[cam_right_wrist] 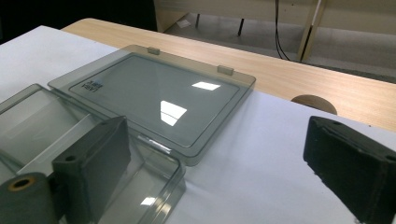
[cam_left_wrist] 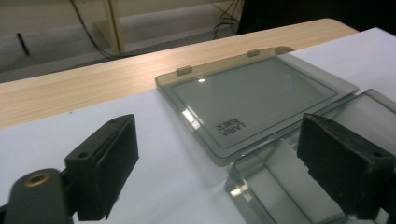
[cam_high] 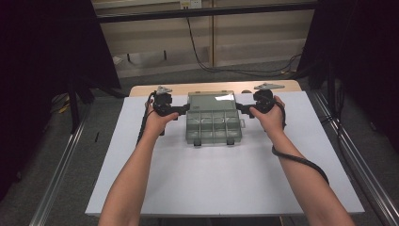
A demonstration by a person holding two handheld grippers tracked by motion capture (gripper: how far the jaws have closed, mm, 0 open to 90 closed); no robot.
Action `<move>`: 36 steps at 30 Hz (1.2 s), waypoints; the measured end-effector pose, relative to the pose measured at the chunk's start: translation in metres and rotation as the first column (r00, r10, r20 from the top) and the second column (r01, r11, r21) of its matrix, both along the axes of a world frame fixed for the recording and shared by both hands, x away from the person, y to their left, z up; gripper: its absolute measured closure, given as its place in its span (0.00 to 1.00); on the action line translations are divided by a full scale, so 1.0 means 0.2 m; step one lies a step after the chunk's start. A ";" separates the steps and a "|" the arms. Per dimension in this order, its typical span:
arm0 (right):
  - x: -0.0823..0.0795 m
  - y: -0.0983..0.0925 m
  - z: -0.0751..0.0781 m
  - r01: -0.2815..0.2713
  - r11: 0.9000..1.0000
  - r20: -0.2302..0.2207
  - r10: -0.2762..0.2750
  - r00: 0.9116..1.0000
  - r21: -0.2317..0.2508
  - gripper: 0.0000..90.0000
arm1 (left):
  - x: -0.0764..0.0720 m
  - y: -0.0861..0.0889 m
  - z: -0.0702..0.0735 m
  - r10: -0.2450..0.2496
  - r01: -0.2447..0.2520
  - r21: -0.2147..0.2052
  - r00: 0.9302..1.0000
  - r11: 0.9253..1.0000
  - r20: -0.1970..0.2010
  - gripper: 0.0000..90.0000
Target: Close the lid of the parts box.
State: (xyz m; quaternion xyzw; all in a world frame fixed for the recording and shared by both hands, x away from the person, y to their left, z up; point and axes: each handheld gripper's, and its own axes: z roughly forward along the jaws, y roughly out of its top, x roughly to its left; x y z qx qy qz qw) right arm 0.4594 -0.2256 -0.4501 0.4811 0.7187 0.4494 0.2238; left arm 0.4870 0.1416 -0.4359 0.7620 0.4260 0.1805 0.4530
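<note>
High view: clear compartment box (cam_high: 213, 126) flanked by grippers.
Lid (cam_high: 211, 100) flat open behind; left gripper (cam_high: 184, 108) and right gripper (cam_high: 238, 107) both wide, gripping nothing.

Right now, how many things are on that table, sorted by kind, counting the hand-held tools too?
Clear grey plastic compartment box, its lid open and lying flat: 1
White sheet covering the table: 1
Hand-held grippers, left gripper and right gripper, both with jaws open at the box's sides: 2
Total: 4
</note>
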 end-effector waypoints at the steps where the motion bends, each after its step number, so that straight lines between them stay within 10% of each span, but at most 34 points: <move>1: 0.01 0.00 0.00 0.010 1.000 -0.002 -0.010 1.000 0.004 0.08 | 0.00 0.00 0.00 0.015 -0.015 0.010 1.000 1.000 0.000 0.16; 8: 0.04 -0.01 -0.02 0.022 1.000 -0.035 -0.022 0.999 0.014 0.20 | 0.04 0.00 0.01 0.060 -0.060 0.077 0.998 0.995 0.000 0.30; 23: 0.10 -0.02 -0.07 0.108 0.994 -0.060 -0.107 0.993 0.020 0.54 | 0.13 -0.03 -0.04 0.119 -0.112 0.087 0.989 0.990 -0.082 0.68; 36: 0.18 0.01 -0.19 0.116 0.993 -0.166 -0.120 0.979 -0.032 0.89 | 0.22 -0.06 -0.15 0.163 -0.151 0.072 0.967 0.986 -0.194 0.99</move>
